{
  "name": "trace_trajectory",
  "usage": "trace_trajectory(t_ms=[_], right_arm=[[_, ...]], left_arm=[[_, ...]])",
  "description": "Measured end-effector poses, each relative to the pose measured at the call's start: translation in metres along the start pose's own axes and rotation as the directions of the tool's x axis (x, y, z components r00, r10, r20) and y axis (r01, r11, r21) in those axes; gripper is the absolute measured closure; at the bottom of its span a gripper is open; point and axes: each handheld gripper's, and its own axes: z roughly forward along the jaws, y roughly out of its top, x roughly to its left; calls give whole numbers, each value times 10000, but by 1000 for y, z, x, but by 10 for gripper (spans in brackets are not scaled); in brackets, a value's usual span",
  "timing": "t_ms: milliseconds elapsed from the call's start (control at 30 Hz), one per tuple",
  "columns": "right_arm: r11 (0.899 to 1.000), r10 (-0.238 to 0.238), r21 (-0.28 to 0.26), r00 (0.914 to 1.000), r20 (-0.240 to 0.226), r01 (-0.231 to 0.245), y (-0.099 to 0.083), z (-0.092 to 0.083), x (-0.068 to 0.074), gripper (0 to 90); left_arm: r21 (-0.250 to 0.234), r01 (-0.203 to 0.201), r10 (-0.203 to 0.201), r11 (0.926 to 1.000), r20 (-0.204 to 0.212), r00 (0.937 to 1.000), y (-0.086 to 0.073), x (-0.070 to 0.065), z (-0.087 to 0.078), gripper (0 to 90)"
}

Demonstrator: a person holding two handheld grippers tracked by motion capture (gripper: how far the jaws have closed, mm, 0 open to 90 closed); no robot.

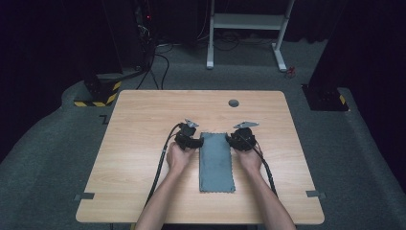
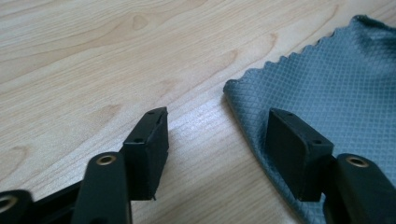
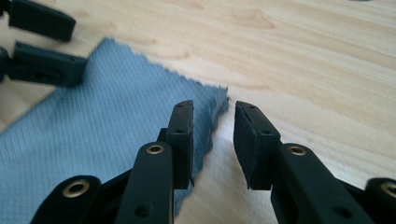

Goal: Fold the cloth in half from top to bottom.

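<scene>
Dark curtains and grey carpet are surrounding a pale wooden tabletop, with a white frame standing on the floor beyond its far edge and a small round grommet sitting near that edge. At the middle of the tabletop a blue-grey cloth is lying flat as a long folded strip, running from near to far, with zigzag-cut edges and a fine diamond weave.

On the left, the left gripper is hovering at the cloth's far left corner. In the left gripper view its jaws are standing wide apart and released: one is hanging over bare wood, the other over the cloth, so the corner is lying between them, probably so a pinch can take that edge. Nothing is pressing on the fabric yet.

On the right, the right gripper is mirroring it at the far right corner. In the right gripper view its jaws are standing narrowly apart and straddling the corner of the cloth, one over fabric, one over wood; they are not clamping it. Both hands are seemingly lining up to lift the far end together for another fold.

No brand, label or writing is showing anywhere legibly.
</scene>
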Motion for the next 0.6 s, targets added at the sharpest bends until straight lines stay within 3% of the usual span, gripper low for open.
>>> trace_trajectory(t_ms=[233,367,600], right_arm=[[9992,253,314,9996,80,-255,10,6,-1,664],[9966,694,456,9976,-39,-691,10,10,-5,656],[9950,307,939,9992,258,-330,14,17,1,655]], left_arm=[[399,349,-348,9986,-44,9994,8,2,2,407],[424,241,-235,9988,-160,9996,10,1,3,413],[347,-151,151,9993,2,9999,10,-9,4,479]])
